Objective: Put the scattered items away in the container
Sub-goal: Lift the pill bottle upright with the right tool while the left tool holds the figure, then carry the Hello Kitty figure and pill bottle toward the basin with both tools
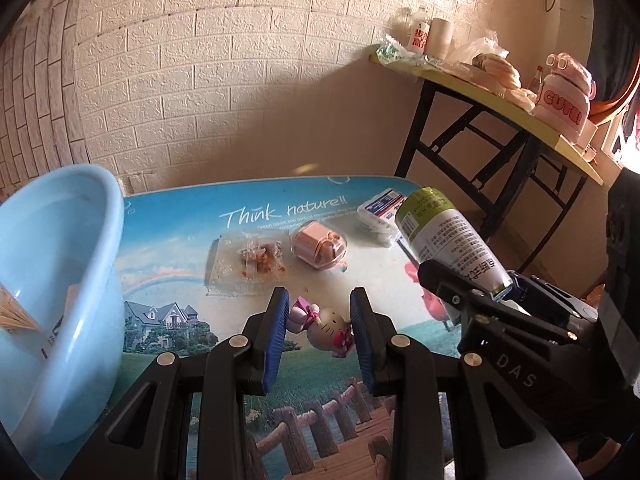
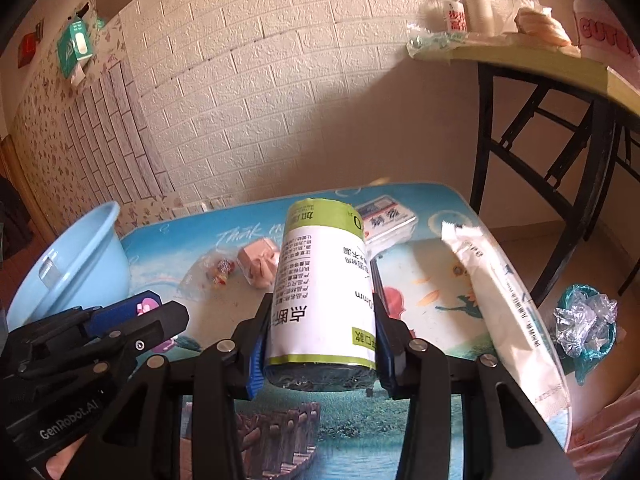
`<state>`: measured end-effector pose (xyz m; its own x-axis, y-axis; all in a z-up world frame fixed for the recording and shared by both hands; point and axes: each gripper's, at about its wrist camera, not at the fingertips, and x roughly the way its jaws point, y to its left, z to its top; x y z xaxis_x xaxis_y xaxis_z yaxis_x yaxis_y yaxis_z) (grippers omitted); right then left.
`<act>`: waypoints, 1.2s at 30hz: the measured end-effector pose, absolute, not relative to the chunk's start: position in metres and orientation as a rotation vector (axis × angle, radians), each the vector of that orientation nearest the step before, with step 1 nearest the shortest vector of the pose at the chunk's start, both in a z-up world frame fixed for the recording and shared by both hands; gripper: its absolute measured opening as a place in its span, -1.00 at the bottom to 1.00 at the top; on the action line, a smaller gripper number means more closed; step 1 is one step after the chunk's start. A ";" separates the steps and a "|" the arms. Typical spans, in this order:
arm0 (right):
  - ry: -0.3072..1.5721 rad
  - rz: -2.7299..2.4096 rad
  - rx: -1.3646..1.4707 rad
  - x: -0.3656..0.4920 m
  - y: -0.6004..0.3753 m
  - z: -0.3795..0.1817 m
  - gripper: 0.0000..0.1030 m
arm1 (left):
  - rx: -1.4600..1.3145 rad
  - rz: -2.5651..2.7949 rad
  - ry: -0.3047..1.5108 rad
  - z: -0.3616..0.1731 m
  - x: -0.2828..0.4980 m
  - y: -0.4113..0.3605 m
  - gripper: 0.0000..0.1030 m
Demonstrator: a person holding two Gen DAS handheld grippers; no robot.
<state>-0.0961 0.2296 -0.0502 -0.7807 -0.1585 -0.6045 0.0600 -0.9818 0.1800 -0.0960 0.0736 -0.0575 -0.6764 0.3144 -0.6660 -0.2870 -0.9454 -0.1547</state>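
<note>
My left gripper [image 1: 320, 295] is shut on a small cat-faced toy figure [image 1: 322, 330] with a pink bow, just above the picture-printed table [image 1: 168, 280]. The light blue basin [image 1: 60, 248] stands at the table's left end with some paper in it, to the left of this gripper. My right gripper [image 2: 322, 304] is shut on a white and green labelled roll [image 2: 324, 280], held tilted above the table's right half. The left wrist view shows that roll [image 1: 444, 236] at the right. Loose on the table lie a clear snack bag [image 1: 250, 260], a pink boxed item [image 1: 318, 246], a tissue pack [image 1: 380, 210] and a long white packet [image 2: 508, 300].
A white brick wall runs behind the table. A yellow-topped folding table [image 1: 480, 84] with bottles and a pink tub stands at the back right, its black legs close to the table's corner. Crumpled plastic in a teal bag [image 2: 588, 320] lies on the floor to the right.
</note>
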 end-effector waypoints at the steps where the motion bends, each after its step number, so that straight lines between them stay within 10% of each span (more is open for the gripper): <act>1: -0.230 -2.855 0.975 -0.094 0.230 -0.045 -0.14 | -1.035 2.613 -0.054 -0.054 -0.094 0.073 -0.42; 36: -0.065 -2.711 0.642 -0.020 0.098 0.083 -0.14 | -0.775 2.973 -0.198 0.034 -0.024 -0.076 -0.42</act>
<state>-0.0196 0.0983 0.0830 -0.8351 -0.3480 -0.4260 0.3273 -0.9368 0.1236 -0.0238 -0.0761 0.0340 -0.8713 0.0934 -0.4818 -0.0285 -0.9897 -0.1402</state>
